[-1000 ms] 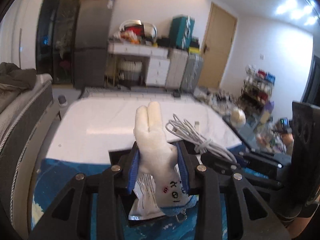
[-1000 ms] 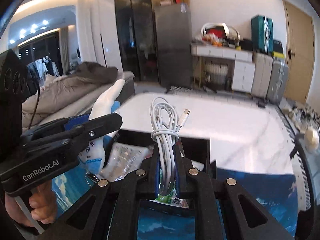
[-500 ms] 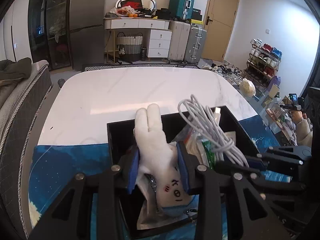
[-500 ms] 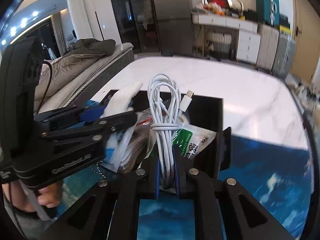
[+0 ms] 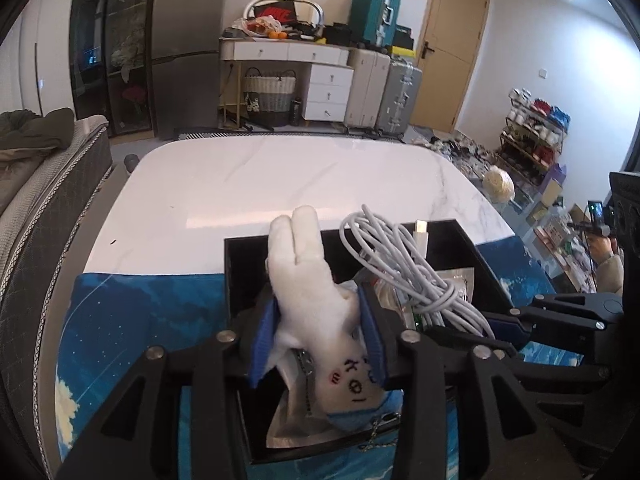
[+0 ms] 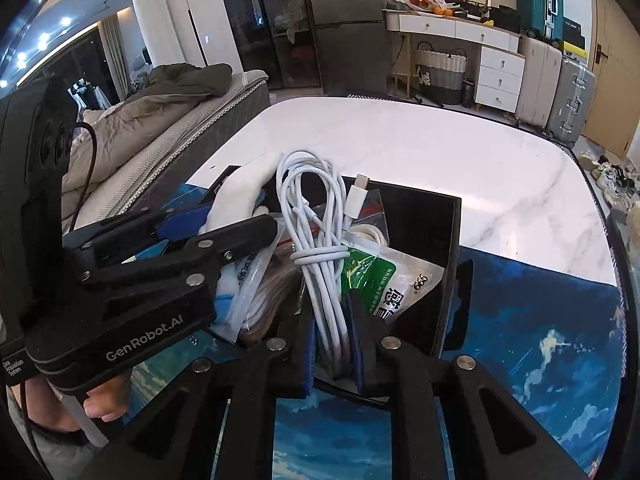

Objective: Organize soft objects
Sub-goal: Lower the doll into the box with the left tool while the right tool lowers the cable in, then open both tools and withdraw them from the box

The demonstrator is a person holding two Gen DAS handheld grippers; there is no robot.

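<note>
- Plush toy (image 5: 316,304): one, white, clamped between the blue pads of the left gripper (image 5: 318,332), held over the black box (image 5: 236,280); only the left view shows its drawn face.
- Table (image 5: 280,176): one, white marble, with one blue mat (image 5: 140,304) under the box.
- Box: one, open-topped, holding packets; only the right view shows the green-and-white packet (image 6: 384,280).
- Cable (image 6: 320,248): one white coiled bundle, pinched upright in the right gripper (image 6: 334,344) above the box, plug end up.
</note>
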